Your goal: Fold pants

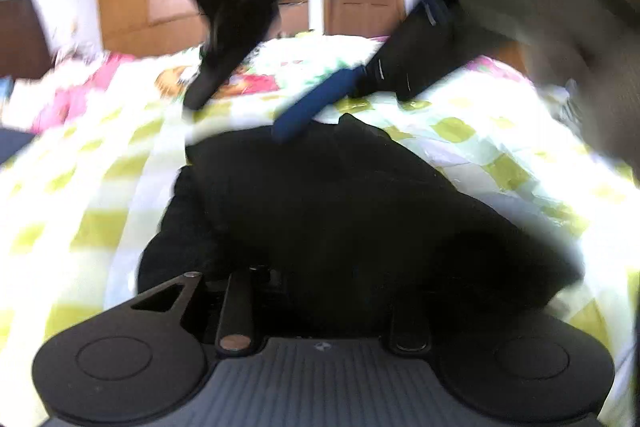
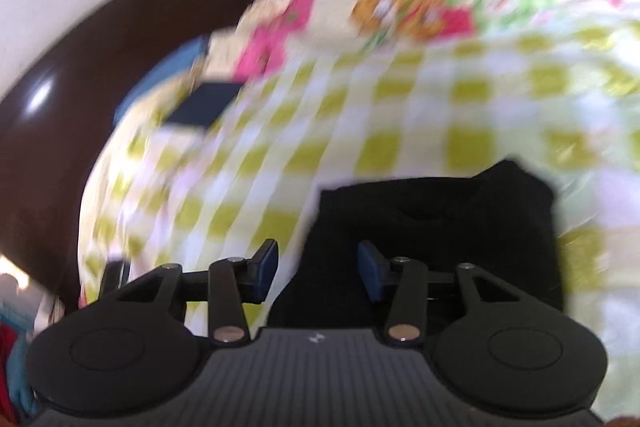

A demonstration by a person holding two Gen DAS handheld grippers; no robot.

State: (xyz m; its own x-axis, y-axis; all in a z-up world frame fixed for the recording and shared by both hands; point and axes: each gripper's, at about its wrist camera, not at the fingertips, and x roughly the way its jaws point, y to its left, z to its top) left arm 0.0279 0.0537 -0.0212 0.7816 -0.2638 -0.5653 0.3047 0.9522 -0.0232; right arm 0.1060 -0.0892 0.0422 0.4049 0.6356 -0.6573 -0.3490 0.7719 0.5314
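Right gripper (image 2: 318, 269) hangs with its 2 blue pads apart and nothing between them, poised just above the near-left corner of the black pants (image 2: 436, 227). The left gripper's own fingers are lost against the dark cloth in its wrist view, so I cannot tell how its jaws stand. From that left view the right gripper (image 1: 244, 105) shows again, at the far edge of the pants (image 1: 340, 211), blue pad clear of the fabric.

The pants lie as a compact dark bundle on the checked bedspread (image 2: 400, 99), already doubled over by the look of it, with the cartoon-print patch beyond their far edge.

Both views are smeared, so the next grasp wants a steady pause first. My read: pick the 2 corners of 1 short edge, pinch through every layer, lift evenly and lay the edge square onto the opposite one. A lopsided pinch risks dragging the bundle across the bedspread.
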